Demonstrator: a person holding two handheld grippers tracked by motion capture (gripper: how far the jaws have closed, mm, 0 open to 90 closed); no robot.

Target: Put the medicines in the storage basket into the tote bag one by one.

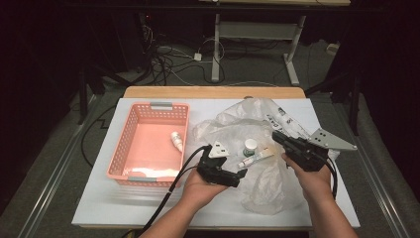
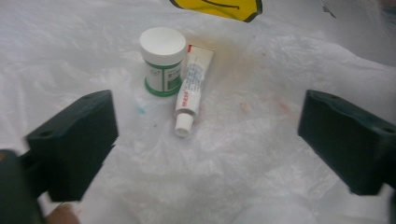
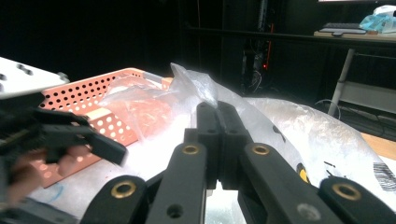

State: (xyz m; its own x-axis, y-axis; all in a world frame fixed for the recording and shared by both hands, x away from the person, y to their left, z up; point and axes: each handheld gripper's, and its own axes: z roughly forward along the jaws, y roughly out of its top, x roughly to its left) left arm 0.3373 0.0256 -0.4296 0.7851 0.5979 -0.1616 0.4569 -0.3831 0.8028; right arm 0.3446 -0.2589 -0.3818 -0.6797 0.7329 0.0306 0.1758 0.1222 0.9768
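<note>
Ointment tube [image 2: 190, 92] lies on the plastic bag [image 2: 261, 154] touching the white jar [image 2: 162, 60]; the left gripper [image 2: 205, 140], wide open and empty, should close across the tube, clear of that jar.

You have one pink perforated plastic basket [image 1: 130, 144], one clear plastic bag [image 1: 267, 183], one white-capped green-labelled jar [image 2: 162, 60], one white tube [image 2: 191, 91], and probably one small white bottle [image 1: 176, 141] at centre left.

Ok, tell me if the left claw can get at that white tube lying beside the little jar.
Probably yes: the left claw stands open, facing the white tube lying uncovered on the plastic bag. The jar touching it crowds one side.
</note>
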